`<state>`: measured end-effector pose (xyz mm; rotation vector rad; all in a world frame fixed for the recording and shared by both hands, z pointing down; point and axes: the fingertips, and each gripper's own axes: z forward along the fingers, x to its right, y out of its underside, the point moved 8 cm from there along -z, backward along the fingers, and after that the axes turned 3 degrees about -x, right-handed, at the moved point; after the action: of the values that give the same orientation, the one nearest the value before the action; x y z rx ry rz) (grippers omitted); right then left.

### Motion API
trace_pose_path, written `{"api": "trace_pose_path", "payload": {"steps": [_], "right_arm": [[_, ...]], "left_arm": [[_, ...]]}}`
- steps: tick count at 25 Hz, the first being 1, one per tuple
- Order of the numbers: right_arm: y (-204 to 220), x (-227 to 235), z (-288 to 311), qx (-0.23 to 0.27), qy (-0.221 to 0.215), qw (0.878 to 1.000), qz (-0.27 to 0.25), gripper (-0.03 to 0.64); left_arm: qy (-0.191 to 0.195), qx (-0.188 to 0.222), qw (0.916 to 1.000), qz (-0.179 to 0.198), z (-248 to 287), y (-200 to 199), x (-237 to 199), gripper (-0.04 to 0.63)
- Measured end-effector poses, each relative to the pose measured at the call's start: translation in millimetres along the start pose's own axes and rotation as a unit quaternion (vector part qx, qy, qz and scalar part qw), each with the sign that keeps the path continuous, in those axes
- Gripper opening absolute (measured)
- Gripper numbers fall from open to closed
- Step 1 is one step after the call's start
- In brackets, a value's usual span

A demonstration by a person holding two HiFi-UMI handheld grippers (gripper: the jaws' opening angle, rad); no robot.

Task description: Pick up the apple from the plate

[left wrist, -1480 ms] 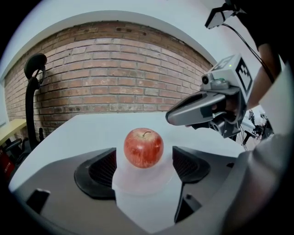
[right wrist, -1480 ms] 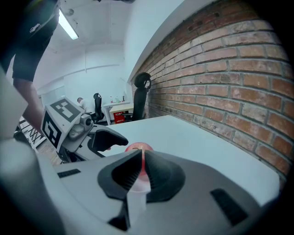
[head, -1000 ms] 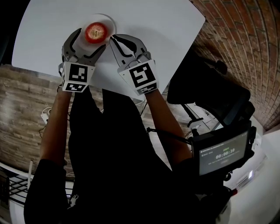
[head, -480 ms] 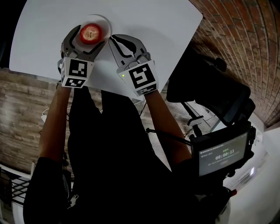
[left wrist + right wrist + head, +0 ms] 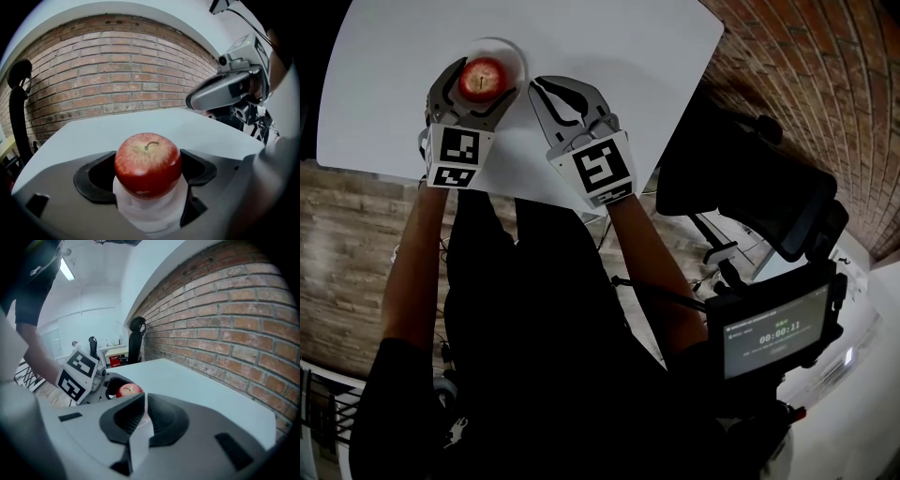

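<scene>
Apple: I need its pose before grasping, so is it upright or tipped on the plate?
Upright: the apple sits on the plate with its stem pointing up.

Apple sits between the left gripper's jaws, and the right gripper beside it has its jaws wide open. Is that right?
No. The right gripper has its jaws together, not wide open; the right gripper view shows it. The rest holds: the apple sits between the jaws of the left gripper, with the right gripper beside it.

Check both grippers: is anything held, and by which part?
Nothing is held yet. The apple sits on its plate between the left gripper's open jaws, which flank its sides. The right gripper is shut, empty.
</scene>
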<state>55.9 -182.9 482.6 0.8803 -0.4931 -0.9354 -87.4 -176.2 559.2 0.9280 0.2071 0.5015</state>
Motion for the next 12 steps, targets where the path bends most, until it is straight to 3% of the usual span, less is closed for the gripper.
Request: {"api": "trace_pose_path", "payload": {"steps": [12], "right_arm": [[-3,8,-7,0.018,0.024,0.999,0.013,0.005]], "left_arm": [[0.007,0.014,0.9999,0.004,-1,-15,-2,0.410]]}}
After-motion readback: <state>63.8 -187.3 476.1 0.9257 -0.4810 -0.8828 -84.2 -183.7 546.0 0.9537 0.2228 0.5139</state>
